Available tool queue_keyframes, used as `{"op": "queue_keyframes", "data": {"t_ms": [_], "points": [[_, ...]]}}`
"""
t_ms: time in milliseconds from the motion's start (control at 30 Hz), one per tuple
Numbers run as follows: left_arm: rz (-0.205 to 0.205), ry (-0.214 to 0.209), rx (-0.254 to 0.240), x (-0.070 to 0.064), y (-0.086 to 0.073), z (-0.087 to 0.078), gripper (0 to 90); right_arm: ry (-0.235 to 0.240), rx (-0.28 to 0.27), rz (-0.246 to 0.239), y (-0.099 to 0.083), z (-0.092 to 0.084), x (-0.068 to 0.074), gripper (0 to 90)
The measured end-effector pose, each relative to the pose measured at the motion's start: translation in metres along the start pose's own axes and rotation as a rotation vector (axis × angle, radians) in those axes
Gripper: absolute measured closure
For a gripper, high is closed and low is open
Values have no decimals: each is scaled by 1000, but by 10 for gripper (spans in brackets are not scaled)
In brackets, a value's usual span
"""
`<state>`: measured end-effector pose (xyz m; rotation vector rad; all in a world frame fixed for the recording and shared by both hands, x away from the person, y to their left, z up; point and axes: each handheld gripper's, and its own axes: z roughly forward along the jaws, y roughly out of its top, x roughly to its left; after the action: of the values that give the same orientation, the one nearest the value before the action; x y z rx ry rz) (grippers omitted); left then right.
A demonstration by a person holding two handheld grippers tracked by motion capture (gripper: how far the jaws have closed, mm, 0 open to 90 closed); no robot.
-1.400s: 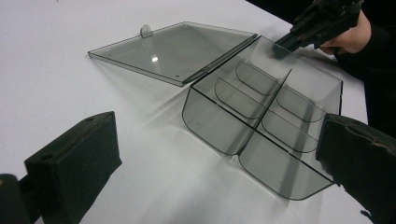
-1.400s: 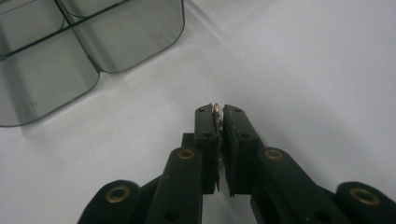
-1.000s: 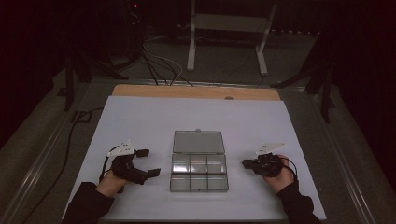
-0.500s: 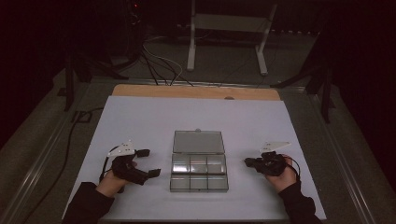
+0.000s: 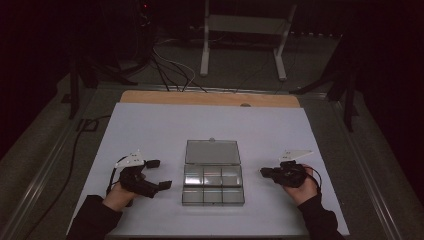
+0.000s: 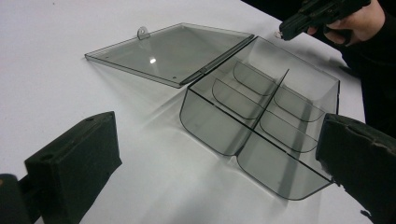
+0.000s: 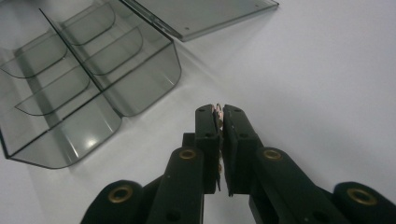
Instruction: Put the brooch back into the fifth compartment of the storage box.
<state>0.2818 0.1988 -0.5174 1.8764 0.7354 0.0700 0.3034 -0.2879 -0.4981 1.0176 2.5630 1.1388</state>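
Two grippers: one at each side of a clear box on a white table [image 5: 150, 125], each held in a hand
Box [image 5: 213, 184]: open, at the near middle of the table, between the grippers and touched by neither
Lid [image 5: 212, 152]: folded back flat on the table on the far side, joined along the hinge; a small tab sticks out at its far edge
Compartments: six, in two rows of three, split by one long wall and curved cross walls; nothing shows in them
Left gripper [image 5: 156, 174]: left of the box, near it but apart, pointing toward it; jaws stand wide apart with nothing between them; in the left gripper view the two black pads frame the near corner of the box [image 6: 261, 121] without touching it
Right gripper [image 5: 263, 172]: right of the box, tips aimed at it, a gap of bare table between; jaws pressed nearly together
Right grip: in the right gripper view a thin, small thing [image 7: 218, 110] peeks out between the closed pads at the tips; what it is cannot be told
Right view of box [image 7: 88, 70]: up and left of the jaws, lid [image 7: 205, 14] beyond it
Hands: left hand [image 5: 120, 195] and right hand [image 5: 302, 187] come in from the near edge, dark sleeves on both
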Motion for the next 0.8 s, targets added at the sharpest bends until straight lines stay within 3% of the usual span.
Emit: {"op": "queue_keyframes", "data": {"t_ms": [800], "points": [[-5, -1, -7, 1, 0, -1, 9, 24, -32, -18, 25, 0, 15, 851]]}}
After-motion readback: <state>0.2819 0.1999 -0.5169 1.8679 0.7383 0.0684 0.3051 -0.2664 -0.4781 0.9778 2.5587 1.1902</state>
